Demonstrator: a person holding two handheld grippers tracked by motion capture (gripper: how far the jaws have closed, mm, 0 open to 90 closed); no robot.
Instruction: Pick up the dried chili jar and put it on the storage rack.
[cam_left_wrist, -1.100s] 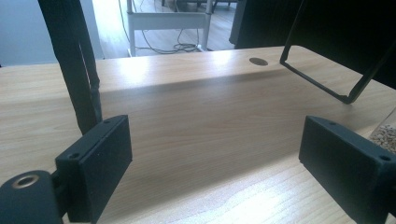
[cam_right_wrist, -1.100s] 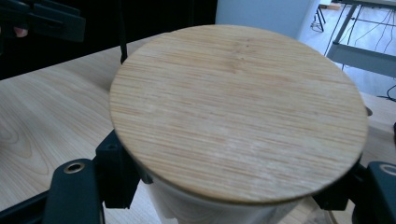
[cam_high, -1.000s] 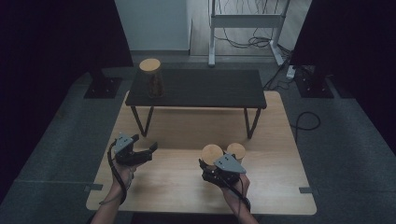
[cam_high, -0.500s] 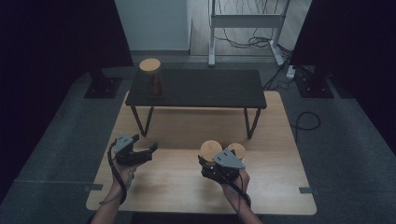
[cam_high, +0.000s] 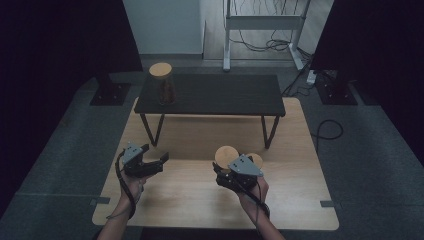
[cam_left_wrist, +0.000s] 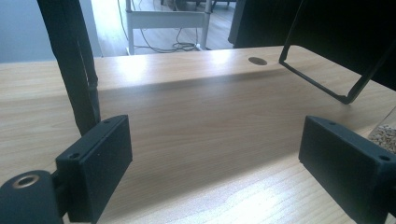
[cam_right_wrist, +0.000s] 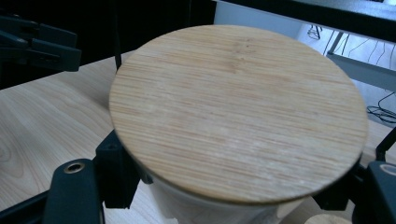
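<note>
Nearby, right tongs (cam_high: 223, 171) pinch a lidded jar (cam_high: 226, 156); left tongs (cam_high: 159, 161) spread beside the bench (cam_high: 210, 94).

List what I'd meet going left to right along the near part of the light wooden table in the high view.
Left gripper, jaws open and empty → glass jar with round bamboo lid, clamped by the right gripper → second bamboo-lidded jar just behind the right gripper's grey plate.
</note>
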